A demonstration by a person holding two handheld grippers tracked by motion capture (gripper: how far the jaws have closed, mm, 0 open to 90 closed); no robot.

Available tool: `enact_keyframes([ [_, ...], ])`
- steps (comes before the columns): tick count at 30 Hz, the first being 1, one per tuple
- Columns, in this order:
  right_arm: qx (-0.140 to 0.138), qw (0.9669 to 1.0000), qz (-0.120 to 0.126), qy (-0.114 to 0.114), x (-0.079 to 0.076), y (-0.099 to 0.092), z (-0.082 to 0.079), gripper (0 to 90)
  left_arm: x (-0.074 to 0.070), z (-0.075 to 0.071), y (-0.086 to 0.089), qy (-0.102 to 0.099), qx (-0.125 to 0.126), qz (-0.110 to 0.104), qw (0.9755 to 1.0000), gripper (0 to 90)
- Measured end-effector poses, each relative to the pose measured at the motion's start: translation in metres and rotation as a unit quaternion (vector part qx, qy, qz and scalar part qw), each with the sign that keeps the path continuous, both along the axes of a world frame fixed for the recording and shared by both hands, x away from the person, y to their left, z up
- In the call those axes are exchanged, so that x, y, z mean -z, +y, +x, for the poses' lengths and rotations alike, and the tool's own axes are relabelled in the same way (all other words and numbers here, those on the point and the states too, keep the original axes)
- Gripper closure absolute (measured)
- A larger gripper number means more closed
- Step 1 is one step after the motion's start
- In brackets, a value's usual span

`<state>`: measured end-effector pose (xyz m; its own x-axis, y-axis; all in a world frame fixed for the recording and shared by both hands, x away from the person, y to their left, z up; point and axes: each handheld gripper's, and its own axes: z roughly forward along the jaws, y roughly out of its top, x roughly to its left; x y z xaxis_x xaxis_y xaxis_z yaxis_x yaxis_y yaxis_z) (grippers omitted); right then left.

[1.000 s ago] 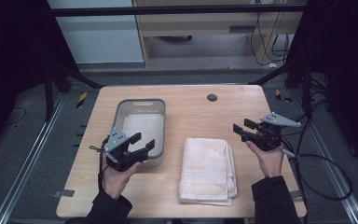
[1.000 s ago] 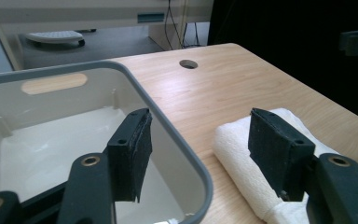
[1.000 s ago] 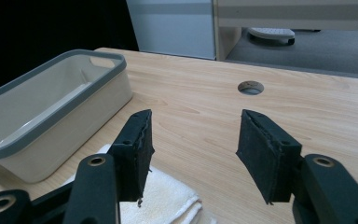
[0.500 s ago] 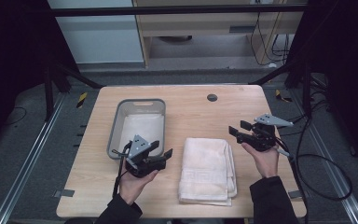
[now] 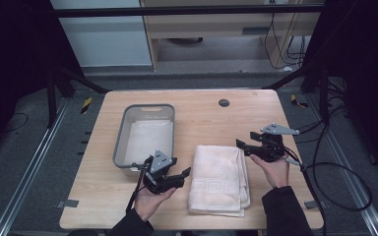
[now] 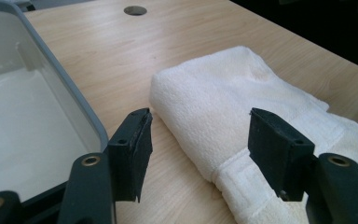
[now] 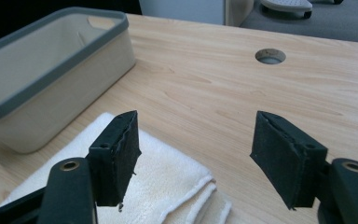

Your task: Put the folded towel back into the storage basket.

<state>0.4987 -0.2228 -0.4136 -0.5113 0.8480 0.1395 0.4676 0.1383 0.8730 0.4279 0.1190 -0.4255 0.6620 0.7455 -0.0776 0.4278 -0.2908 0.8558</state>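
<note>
A folded white towel lies on the wooden table, near its front edge. My left gripper is open just left of the towel's left edge, jaws pointing at it. In the left gripper view the towel sits between and beyond the open jaws. My right gripper is open at the towel's far right corner. In the right gripper view that corner of the towel lies under the spread jaws. Nothing is held.
A grey-rimmed, pale rectangular bin stands left of the towel, close behind my left gripper; its wall and side show in both gripper views. A round cable hole sits at the table's back. Cables trail off the right edge.
My left gripper has moved right, from beside the bin to the towel's left edge. My right gripper has drifted left and slightly down toward the towel's far right corner.
</note>
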Motion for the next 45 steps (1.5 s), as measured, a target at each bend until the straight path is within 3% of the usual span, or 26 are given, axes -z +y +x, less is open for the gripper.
enact_keyframes([
  [7,0.0,0.9999,-0.01,0.007,0.006,0.006,0.0,30.5,0.007,-0.003,-0.004,0.01,0.005,0.004,0.9999,38.9],
  [16,0.005,0.9998,0.001,0.02,0.017,0.002,0.001,26.6,0.02,-0.005,-0.012,0.023,0.016,0.022,0.9994,38.1],
  [24,0.002,0.9991,-0.029,0.031,0.027,0.007,0.004,23.7,0.031,-0.007,-0.018,0.031,0.021,0.041,0.9985,36.5],
  [33,0.012,0.9987,-0.023,0.044,0.04,0.003,0.007,23.0,0.044,-0.006,-0.025,0.044,0.029,0.06,0.9968,34.8],
  [45,0.003,0.997,-0.046,0.063,0.056,0.012,0.012,21.6,0.058,-0.004,-0.033,0.06,0.035,0.072,0.995,32.5],
])
